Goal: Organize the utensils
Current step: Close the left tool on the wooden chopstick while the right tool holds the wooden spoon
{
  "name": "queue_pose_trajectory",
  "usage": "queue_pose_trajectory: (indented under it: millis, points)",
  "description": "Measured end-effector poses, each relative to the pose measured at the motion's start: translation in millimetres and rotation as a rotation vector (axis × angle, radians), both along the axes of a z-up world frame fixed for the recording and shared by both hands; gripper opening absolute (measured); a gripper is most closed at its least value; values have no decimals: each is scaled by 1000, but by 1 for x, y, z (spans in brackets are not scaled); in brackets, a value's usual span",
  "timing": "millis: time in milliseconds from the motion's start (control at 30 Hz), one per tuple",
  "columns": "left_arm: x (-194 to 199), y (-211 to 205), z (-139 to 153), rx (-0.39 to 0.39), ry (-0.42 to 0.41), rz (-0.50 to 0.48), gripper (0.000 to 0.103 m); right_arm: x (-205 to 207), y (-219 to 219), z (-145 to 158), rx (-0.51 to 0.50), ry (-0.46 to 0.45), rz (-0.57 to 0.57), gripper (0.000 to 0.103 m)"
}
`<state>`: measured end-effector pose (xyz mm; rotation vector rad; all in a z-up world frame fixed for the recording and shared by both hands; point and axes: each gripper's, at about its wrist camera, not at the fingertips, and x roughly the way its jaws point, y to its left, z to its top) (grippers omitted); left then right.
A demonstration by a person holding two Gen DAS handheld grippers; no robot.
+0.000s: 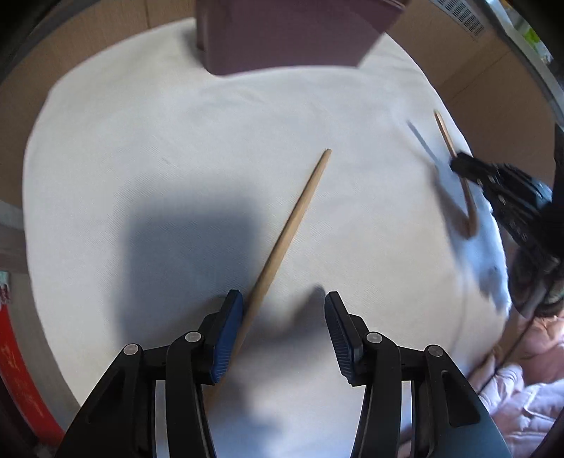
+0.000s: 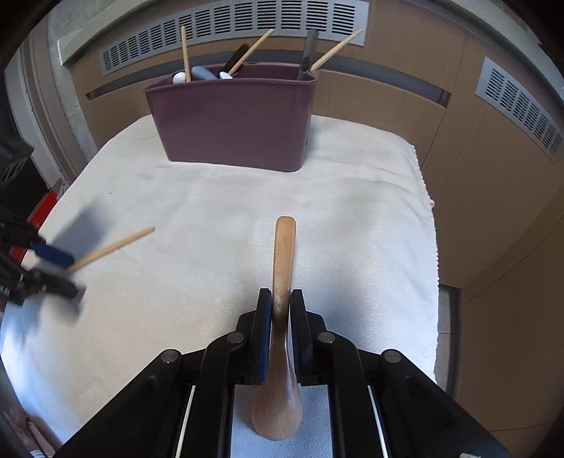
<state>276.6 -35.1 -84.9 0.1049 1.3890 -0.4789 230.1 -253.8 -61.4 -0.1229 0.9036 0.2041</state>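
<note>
Right gripper [image 2: 281,303] is closed on the neck of a wooden spoon [image 2: 282,267]; both pads press its sides, the handle points forward toward the holder and the bowl lies back between the gripper's arms. Left gripper [image 1: 283,306] stands partly open over a wooden chopstick [image 1: 292,225]. The chopstick lies on the white cloth [image 1: 176,123], and its near end passes just beside the left blue pad [image 1: 229,327]; the other pad is apart from it, so nothing is clamped. Farther on the cloth, which covers the desk, stands a purple utensil holder [image 2: 236,119]. Several utensils already stand in it, among them chopsticks and dark handles. Behind it is a wall panel with vent grilles [image 2: 229,28].
</note>
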Motion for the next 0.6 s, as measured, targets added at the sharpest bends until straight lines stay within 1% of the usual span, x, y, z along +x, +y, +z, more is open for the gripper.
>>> queue_pose_trajectory:
  millis: [67,100,167,300,400,467,533,567,600]
  points:
    - [-8,-9,0,20,6,-29,49,-3,-3,1,20,-3,-1,9]
    - [-11,-13,1,40,-4,-46,49,-3,0,0,27,-5,-2,9]
    - [-15,-20,0,85,-22,-75,45,-2,-3,0,44,-5,5,9]
    - [-7,-28,0,179,-32,-114,30,-4,-2,-5,63,-3,17,9]
    - [3,-37,0,196,-11,-151,29,-6,-6,-7,77,1,16,9]
    - [11,-43,0,211,-1,-152,29,-5,-8,-9,84,2,13,11]
    - [14,-54,1,249,-18,-170,29,-5,-9,-9,83,0,6,11]
    - [12,-59,2,263,-34,-184,26,-4,-9,-8,83,0,7,12]
    - [10,-63,3,266,-44,-192,18,-4,-10,-8,82,3,8,14]
